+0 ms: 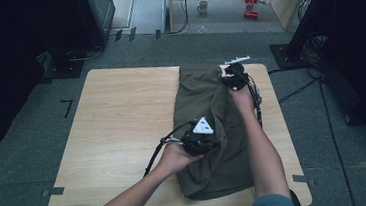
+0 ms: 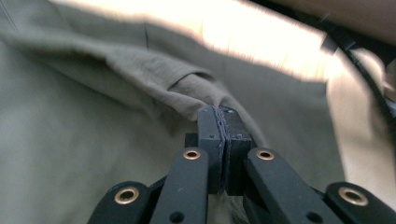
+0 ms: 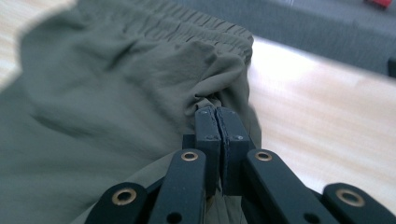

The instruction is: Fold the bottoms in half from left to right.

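Creased olive shorts [image 1: 208, 131], gathered elastic waistband [image 3: 196, 25].

Folded shorts [image 1: 212, 130] hide the tabletop [image 1: 122, 123] beneath them.

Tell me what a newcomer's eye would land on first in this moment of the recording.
First, the olive-green cloth garment with an elastic waistband, lying lengthwise on the right half of the light wooden table. Next, both black grippers are pinching its fabric: the left gripper shut on a fold near the garment's middle, the right gripper shut on cloth at the far waistband end. Beyond the table, a pale mug stands on the floor.
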`<state>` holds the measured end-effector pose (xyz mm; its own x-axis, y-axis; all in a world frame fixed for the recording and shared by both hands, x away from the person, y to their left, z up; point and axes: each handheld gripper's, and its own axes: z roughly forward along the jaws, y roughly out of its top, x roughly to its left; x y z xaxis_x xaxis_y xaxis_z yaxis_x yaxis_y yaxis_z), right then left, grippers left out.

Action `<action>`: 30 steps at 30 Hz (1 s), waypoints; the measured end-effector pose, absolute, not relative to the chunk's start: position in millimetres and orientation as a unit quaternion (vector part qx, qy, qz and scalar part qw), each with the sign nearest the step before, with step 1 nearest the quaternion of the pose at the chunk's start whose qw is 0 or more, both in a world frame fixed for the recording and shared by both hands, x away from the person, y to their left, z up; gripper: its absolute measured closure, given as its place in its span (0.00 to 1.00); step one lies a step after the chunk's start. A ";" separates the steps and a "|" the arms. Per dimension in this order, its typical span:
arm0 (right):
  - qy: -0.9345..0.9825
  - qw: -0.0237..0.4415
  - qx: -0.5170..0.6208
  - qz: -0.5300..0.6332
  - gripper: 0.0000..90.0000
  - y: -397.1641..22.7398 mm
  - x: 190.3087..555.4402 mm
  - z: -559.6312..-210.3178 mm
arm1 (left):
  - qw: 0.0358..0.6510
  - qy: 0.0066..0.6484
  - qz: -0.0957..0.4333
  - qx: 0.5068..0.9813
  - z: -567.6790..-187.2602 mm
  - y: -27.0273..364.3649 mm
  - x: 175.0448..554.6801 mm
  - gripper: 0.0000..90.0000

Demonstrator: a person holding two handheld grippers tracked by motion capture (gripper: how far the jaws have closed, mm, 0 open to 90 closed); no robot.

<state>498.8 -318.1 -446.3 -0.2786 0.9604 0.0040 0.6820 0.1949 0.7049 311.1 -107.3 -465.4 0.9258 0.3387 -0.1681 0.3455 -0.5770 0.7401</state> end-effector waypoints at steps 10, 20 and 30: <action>0.740 0.213 0.570 0.288 0.98 -320.2 496.3 -497.3 | 0.365 0.197 -0.015 0.910 -506.4 -91.3 325.1 0.99; 0.745 0.201 0.567 0.289 0.98 -303.2 495.7 -504.2 | 0.347 0.208 -0.005 0.914 -502.6 -31.9 353.5 0.99; 0.741 0.199 0.555 0.322 0.98 -282.7 494.6 -509.5 | 0.323 0.268 0.045 0.906 -498.0 42.2 392.8 0.99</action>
